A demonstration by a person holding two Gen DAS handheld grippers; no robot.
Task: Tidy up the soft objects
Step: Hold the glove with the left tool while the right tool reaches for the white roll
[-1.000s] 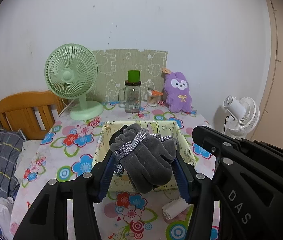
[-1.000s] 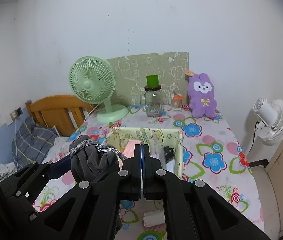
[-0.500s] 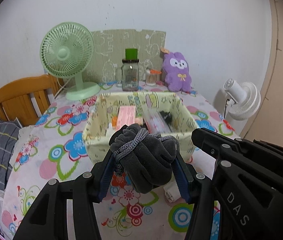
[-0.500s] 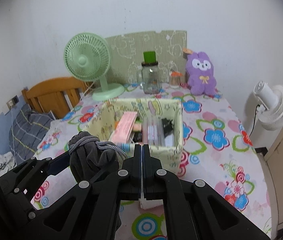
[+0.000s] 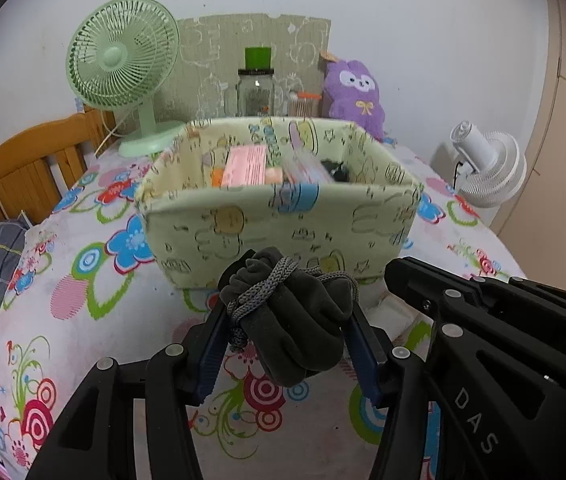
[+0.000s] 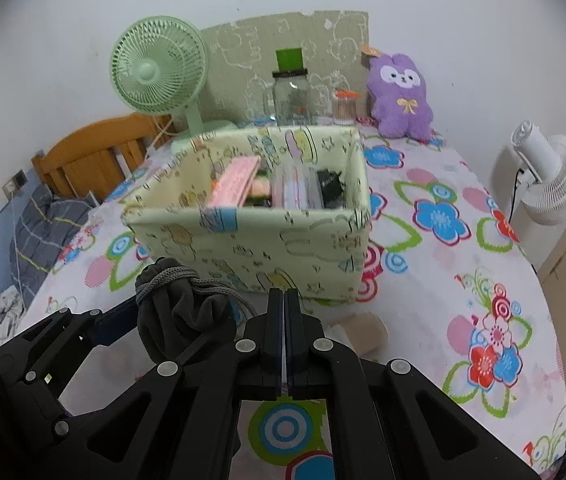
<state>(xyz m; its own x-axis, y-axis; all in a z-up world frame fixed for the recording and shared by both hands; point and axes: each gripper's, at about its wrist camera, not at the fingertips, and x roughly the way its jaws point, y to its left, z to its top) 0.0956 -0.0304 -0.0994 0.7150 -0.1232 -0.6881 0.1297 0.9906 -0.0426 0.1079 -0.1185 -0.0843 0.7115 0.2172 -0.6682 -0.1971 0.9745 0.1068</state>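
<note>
My left gripper [image 5: 289, 316] is shut on a grey drawstring pouch [image 5: 295, 320], held just above the flowered tablecloth in front of the pale green fabric bin [image 5: 283, 220]. The pouch [image 6: 181, 316] also shows at lower left in the right wrist view. My right gripper [image 6: 285, 300] is shut with nothing between its fingers, pointing at the bin's [image 6: 259, 248] near wall. The bin holds a pink flat pack [image 5: 245, 166], clear packets and a dark item. A small white roll [image 6: 363, 332] lies on the cloth just right of my right gripper's fingertips.
At the back stand a green desk fan [image 5: 123, 68], a glass jar with a green lid [image 5: 257, 88], a small orange-topped jar [image 6: 345, 108] and a purple plush rabbit [image 6: 401, 96]. A wooden headboard [image 5: 31, 164] is left; a white fan [image 6: 547, 180] stands off the table's right edge.
Both grippers have sunk toward the table and tilted, so the bin now fills the middle of both views. The pouch stays gripped on the left; the right stays shut.
</note>
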